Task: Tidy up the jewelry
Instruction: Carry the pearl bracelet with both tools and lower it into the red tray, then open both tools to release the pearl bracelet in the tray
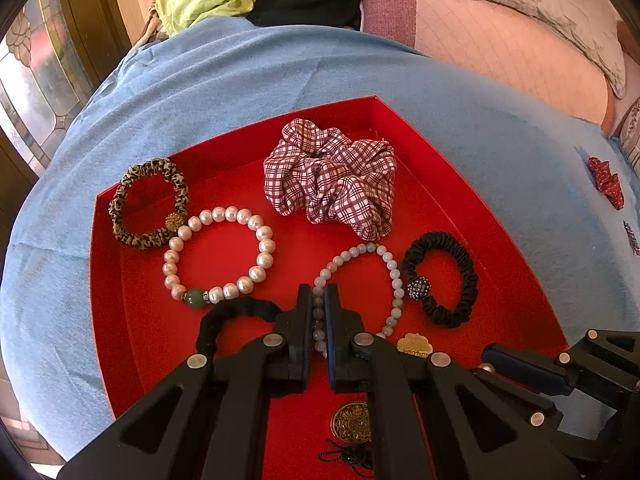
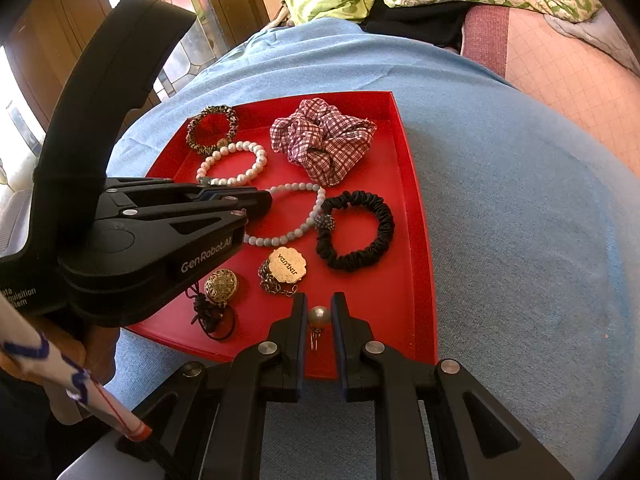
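Your left gripper point(image 1: 319, 312) has its jaws clamped on the pale bead bracelet point(image 1: 390, 276), which lies in the red tray point(image 1: 132, 320) near its middle. Your right gripper point(image 2: 319, 316) has its jaws closed on a pearl earring point(image 2: 319, 315) at the tray's near edge, right of the gold tag point(image 2: 287, 266).
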